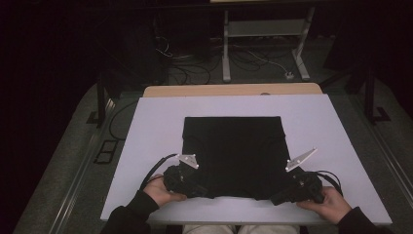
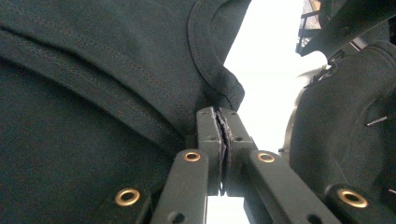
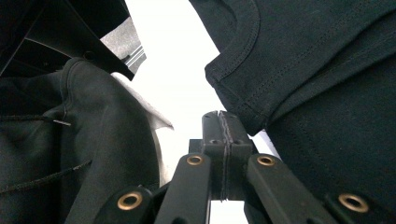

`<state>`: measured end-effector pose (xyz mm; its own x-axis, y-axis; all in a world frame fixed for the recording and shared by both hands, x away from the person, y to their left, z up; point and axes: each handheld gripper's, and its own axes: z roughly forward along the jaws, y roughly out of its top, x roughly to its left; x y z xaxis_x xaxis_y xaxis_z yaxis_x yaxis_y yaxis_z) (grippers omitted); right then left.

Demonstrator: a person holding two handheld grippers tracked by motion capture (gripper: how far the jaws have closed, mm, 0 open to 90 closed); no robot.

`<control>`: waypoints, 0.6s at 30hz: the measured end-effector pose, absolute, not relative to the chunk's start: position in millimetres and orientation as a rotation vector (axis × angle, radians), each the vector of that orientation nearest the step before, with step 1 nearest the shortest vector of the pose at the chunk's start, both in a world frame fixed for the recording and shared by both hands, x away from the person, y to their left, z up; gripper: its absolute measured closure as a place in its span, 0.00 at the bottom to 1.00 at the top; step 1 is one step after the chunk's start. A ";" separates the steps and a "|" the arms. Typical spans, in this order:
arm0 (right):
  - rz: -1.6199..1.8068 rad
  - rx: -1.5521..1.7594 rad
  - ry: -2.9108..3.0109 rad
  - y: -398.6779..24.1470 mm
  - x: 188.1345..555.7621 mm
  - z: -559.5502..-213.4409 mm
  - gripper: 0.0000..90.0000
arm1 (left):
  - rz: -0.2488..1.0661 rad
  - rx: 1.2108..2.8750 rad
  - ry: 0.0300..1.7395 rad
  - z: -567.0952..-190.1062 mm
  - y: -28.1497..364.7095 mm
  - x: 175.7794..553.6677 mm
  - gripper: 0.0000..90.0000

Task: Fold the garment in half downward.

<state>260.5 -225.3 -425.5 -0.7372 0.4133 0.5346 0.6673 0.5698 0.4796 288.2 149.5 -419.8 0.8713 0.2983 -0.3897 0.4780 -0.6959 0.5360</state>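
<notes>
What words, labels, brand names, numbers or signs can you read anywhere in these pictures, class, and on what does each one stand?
None can be read.
The black garment shows plain fabric, with seams and a collar, no print or tag.
The white board under it is bare of writing.
The left gripper and the right gripper show brass rivets and no lettering.
The frame and cables on the floor behind are too dark and small to tell.

1. Setting: lab or test room, dim, with a dark grey floor.
2. White board (image 1: 146, 146) laid over a wooden table (image 1: 204, 90) as the work surface.
3. Loose cables (image 1: 185, 73) trail over the floor behind it.
4. Metal-framed stand (image 1: 263, 29) beyond, plus dark equipment legs (image 1: 372, 92) at the sides.
</notes>
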 end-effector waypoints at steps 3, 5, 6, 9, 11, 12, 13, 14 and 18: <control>-0.973 -0.885 -2.426 -225.9 261.1 -425.2 0.92 | -0.360 2.372 0.576 -420.0 150.1 287.8 0.94; -0.983 -0.900 -2.406 -226.3 261.6 -424.0 0.87 | -0.355 2.372 0.582 -419.1 150.3 287.5 0.85; -0.998 -0.906 -2.407 -226.4 261.7 -423.2 0.83 | -0.338 2.367 0.589 -418.6 150.5 286.8 0.78; -1.021 -0.917 -2.410 -226.5 261.5 -420.4 0.73 | -0.307 2.352 0.577 -416.1 151.4 284.5 0.63; -1.030 -0.930 -2.419 -226.3 260.6 -418.2 0.66 | -0.287 2.350 0.567 -413.9 152.0 281.6 0.56; -1.036 -0.932 -2.431 -226.1 260.3 -417.4 0.63 | -0.252 2.354 0.550 -413.0 152.1 279.8 0.51; -1.041 -0.934 -2.441 -225.9 259.9 -416.4 0.60 | -0.213 2.363 0.537 -411.9 152.3 277.8 0.46; -1.051 -0.931 -2.448 -225.7 259.7 -415.7 0.57 | -0.191 2.360 0.543 -411.3 151.9 275.7 0.42; -1.062 -0.927 -2.494 -223.5 257.4 -412.3 0.44 | -0.155 2.360 0.546 -408.2 153.4 275.2 0.30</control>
<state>257.4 -223.5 -412.3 -0.7566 0.4515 0.4730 0.6539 0.5252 0.5446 275.2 153.4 -408.2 0.9041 0.3417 -0.2565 0.4256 -0.6670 0.6116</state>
